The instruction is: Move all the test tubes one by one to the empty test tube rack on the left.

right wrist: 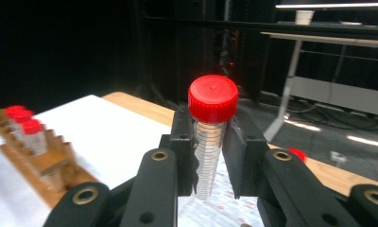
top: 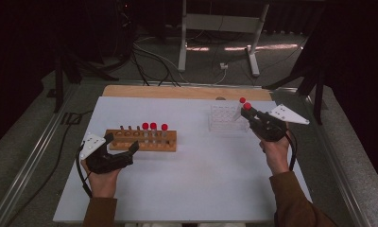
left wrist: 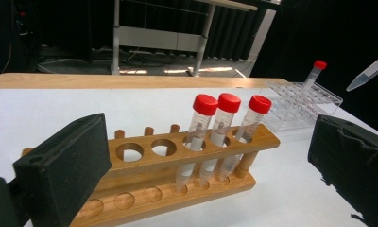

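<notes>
Five tubes in play: three red-capped tubes (left wrist: 219, 137) stand in the wooden rack (top: 142, 140), one tube (left wrist: 314, 73) already sits in the clear rack (top: 227, 118), and one is in the right gripper's hold.
Held tube: the carried tube (right wrist: 210, 137) is clamped upright between the right gripper's (right wrist: 210, 156) black pads, just below its red cap, at mid frame in the right gripper view; in the high view its cap shows at upper right, above the near right corner of the clear rack.
Right jaws: narrow, pressed on the tube from both sides.
Left jaws: the left gripper (top: 120, 144) stands wide apart with nothing between the pads, at lower left of the high view, just in front of the wooden rack and not touching it.
Step in hand: judged to be carrying the tube to a free cell of the clear rack.
Doing it well: keep the tube vertical, bring its tip over an empty cell away from the seated tube, lower straight, and release only once the cell bears it.
Risk: a tilted entry could catch a cell wall and shove the light clear rack across the white table (top: 201, 179).
Left hand's part: steadying the wooden rack would likely help the next pick.
</notes>
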`<state>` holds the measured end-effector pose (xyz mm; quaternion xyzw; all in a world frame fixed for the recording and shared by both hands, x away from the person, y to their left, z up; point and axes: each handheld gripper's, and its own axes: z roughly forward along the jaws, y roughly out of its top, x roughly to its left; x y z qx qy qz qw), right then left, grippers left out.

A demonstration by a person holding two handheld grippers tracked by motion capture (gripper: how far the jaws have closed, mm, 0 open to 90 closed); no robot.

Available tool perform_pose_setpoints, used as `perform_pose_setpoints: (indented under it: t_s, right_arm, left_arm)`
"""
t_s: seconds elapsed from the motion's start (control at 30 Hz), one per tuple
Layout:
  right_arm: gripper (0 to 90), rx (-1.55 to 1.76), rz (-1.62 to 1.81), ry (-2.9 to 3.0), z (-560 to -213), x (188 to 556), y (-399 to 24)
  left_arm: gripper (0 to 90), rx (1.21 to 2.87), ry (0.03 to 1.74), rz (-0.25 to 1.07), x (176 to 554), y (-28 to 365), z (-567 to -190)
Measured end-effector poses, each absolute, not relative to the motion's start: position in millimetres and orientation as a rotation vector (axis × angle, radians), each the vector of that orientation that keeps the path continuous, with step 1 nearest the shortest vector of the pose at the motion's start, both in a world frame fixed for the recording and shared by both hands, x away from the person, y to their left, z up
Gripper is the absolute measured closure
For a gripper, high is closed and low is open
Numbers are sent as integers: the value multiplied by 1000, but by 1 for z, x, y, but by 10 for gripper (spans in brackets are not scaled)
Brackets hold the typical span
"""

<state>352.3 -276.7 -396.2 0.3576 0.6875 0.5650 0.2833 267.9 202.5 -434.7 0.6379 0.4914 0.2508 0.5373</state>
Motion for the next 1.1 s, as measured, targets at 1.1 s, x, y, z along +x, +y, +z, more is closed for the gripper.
perform_pose_setpoints:
  t_s: [1.1]
  right_arm:
    - [745, 834, 1555, 2076, -420, 305, -223]
  left_arm:
    - [76, 1709, 869, 429, 285, 76, -392]
